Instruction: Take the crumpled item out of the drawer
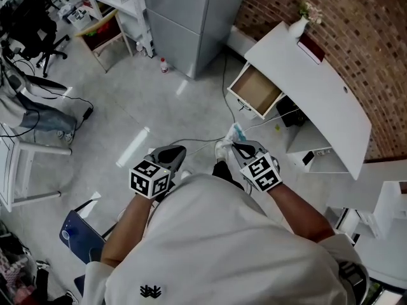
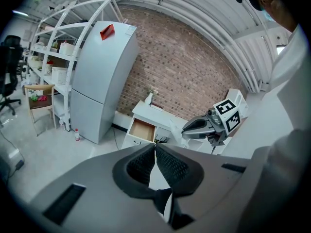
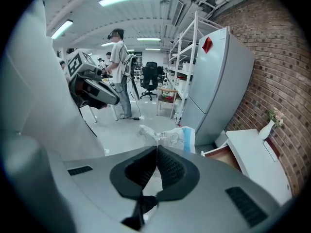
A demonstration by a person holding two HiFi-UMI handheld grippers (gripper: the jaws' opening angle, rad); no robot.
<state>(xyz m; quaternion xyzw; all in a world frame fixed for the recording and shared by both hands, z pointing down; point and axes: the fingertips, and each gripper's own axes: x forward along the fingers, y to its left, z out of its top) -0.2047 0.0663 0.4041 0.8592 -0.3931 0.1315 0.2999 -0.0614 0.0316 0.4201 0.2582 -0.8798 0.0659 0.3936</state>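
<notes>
The crumpled item (image 3: 167, 136), a white and blue plastic wrapper, sticks out past my right gripper (image 3: 156, 148), which is shut on it; in the head view the crumpled item (image 1: 234, 132) hangs over the floor in front of my right gripper (image 1: 236, 147). The drawer (image 1: 256, 91) of the white desk (image 1: 318, 94) stands pulled out and its brown inside looks bare. My left gripper (image 1: 177, 151) is held close to my body, shut with nothing in it; the left gripper (image 2: 155, 149) points toward the drawer (image 2: 141, 130).
A grey refrigerator (image 1: 187, 18) stands left of the desk, with a small bottle (image 1: 164, 65) at its foot. A cable (image 1: 226, 100) trails on the floor by the drawer. A white vase (image 1: 299, 24) sits on the desk. A chair (image 1: 25, 132) and shelving (image 1: 108, 11) stand at left.
</notes>
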